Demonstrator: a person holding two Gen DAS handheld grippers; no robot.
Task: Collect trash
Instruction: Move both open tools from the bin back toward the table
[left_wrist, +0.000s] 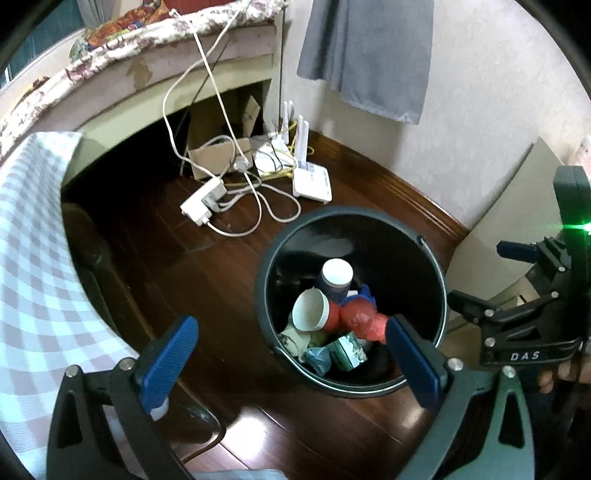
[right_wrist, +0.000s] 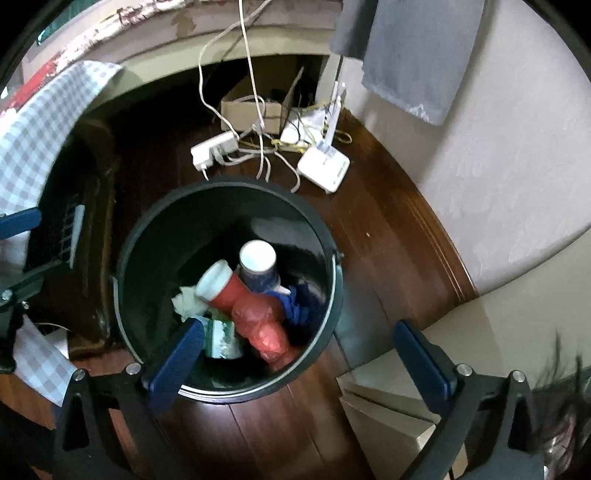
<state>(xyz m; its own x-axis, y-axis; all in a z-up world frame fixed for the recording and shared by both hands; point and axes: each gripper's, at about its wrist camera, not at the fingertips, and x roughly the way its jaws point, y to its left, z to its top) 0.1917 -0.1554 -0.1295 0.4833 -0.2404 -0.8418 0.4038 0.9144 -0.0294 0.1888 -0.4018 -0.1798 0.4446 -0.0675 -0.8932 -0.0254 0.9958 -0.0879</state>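
A round dark plastic bin with a thin metal rim stands on the dark reddish wooden floor, near the skirting of a pale wall. Inside it lies the collected trash. A dark blue paper cup with a white inside stands nearly upright towards the back. A red paper cup lies tipped on its side just in front of it, mouth to the left. Touching that is a crumpled red plastic bag, with a blue rag at its right. Lower down sit a green-and-white printed carton and a wad of pale crumpled paper.

The left gripper hangs over the near left of the bin, blue-padded tongs spread wide, nothing between them. The right gripper hangs over the bin's near right rim, tongs likewise wide apart and holding nothing.

Behind the bin lie a white power strip, tangled white cables and a white router, beside an open cardboard box. A grey-and-white checked cloth hangs at the left
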